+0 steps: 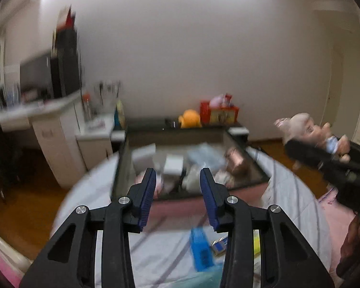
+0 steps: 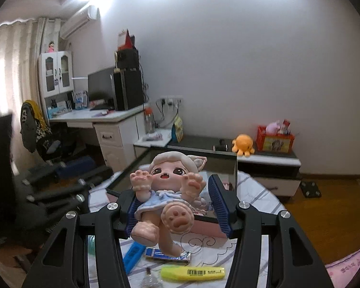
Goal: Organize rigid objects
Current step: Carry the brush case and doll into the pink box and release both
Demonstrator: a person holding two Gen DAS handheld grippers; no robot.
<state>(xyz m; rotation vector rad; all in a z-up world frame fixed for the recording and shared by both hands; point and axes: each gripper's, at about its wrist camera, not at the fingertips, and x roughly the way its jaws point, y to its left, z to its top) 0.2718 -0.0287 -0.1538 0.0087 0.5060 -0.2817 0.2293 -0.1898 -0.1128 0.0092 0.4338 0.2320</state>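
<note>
My right gripper is shut on a doll with a white cap, a blue dress and pink paws, and holds it in the air, feet toward the camera. The left wrist view shows the doll at the far right, in the right gripper. My left gripper is open with nothing between its blue pads. It points at a dark open box on the bed that holds several blurred things. A yellow highlighter, a small blue box and a blue block lie on the striped sheet below.
A white desk with a monitor and a draped chair stand at the left. A low cabinet by the wall carries an orange plush and a red basket. Wooden floor shows at the right.
</note>
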